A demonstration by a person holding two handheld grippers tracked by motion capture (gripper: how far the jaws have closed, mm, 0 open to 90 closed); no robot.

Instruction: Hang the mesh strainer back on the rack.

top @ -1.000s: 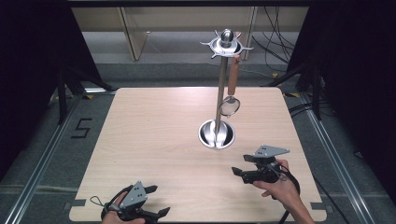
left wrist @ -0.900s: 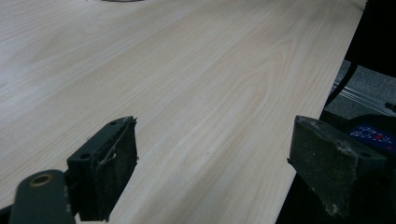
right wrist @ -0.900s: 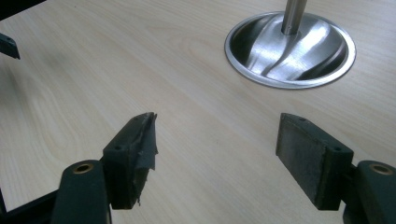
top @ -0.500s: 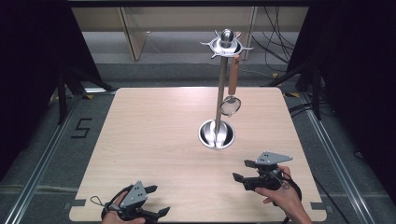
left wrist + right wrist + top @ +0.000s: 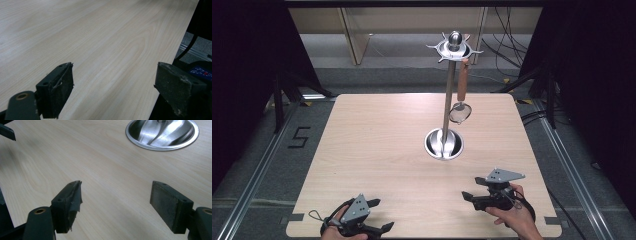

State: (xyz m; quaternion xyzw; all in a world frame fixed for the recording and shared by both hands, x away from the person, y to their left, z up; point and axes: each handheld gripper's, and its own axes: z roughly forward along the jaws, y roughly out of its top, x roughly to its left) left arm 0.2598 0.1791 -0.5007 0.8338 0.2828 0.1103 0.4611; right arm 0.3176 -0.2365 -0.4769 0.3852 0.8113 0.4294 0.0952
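Note:
A steel utensil stand (image 5: pixel 446 107) rises from a round steel base (image 5: pixel 443 145) in the middle of the wooden table (image 5: pixel 377 130). From its crown hangs a small strainer with a wooden handle (image 5: pixel 460 102). My left gripper (image 5: pixel 382 215) rests at the table's near left edge, open, with only bare wood between its jaws (image 5: pixel 115 87). My right gripper (image 5: pixel 469 201) is held low at the near right, pointing left and open on nothing. In the right gripper view (image 5: pixel 116 200) the steel base (image 5: pixel 162 132) lies ahead and to the right.
The table's near edge (image 5: pixel 165 75) runs close beside the left gripper, with dark floor and a rail beyond it. Black curtains flank the table. Cables lie on the floor at the back right (image 5: pixel 507 45). A floor marking "5" (image 5: pixel 299 137) sits to the left.
My right gripper has drawn back toward the near edge of the table, staying open. The left gripper has stayed in place.

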